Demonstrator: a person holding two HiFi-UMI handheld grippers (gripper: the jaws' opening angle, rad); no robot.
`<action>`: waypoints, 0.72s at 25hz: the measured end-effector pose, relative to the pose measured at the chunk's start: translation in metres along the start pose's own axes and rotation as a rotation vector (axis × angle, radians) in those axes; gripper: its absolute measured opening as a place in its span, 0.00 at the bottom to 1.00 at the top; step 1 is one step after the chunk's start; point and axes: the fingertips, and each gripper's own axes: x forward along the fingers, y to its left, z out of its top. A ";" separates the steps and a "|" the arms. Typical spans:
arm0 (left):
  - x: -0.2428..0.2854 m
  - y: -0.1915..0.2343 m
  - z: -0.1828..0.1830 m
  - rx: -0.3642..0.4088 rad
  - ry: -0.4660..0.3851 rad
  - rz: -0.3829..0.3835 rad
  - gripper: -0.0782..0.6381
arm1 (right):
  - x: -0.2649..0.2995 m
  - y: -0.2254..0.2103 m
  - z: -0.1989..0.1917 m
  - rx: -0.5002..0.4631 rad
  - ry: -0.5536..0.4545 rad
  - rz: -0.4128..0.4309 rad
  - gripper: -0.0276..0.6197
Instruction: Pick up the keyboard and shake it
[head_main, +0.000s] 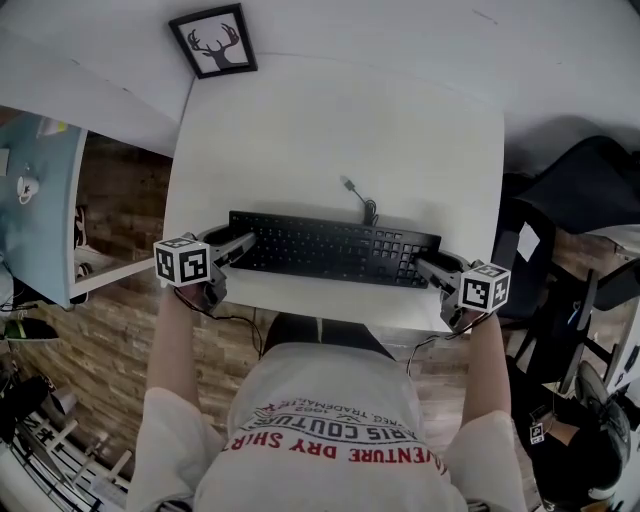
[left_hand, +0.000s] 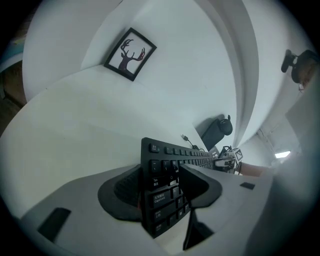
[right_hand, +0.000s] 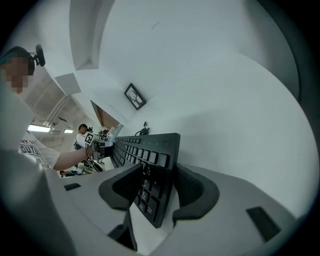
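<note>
A black keyboard (head_main: 330, 248) lies lengthwise near the front edge of the white table (head_main: 330, 120), its cable (head_main: 362, 200) curling off the back edge. My left gripper (head_main: 238, 250) is closed over the keyboard's left end. In the left gripper view the keyboard (left_hand: 172, 162) stands between the two dark pads of the left gripper (left_hand: 160, 189), one on the keys and one on the underside. My right gripper (head_main: 428, 268) clamps the right end in the same way. In the right gripper view the keyboard (right_hand: 150, 160) fills the gap between the pads of the right gripper (right_hand: 157, 189).
A framed deer picture (head_main: 213, 41) lies at the table's far left corner. A dark office chair (head_main: 580, 190) stands to the right, and a pale blue desk (head_main: 40, 200) to the left. The person's torso is right at the table's front edge.
</note>
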 end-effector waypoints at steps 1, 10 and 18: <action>0.001 0.000 0.000 -0.004 0.004 -0.004 0.45 | 0.000 0.000 -0.001 0.000 0.002 0.001 0.37; -0.004 -0.003 0.002 0.001 -0.012 -0.048 0.42 | -0.006 0.004 0.002 0.010 -0.053 0.011 0.32; -0.012 -0.018 0.013 0.072 -0.036 -0.051 0.42 | -0.018 0.014 0.006 -0.023 -0.068 -0.009 0.31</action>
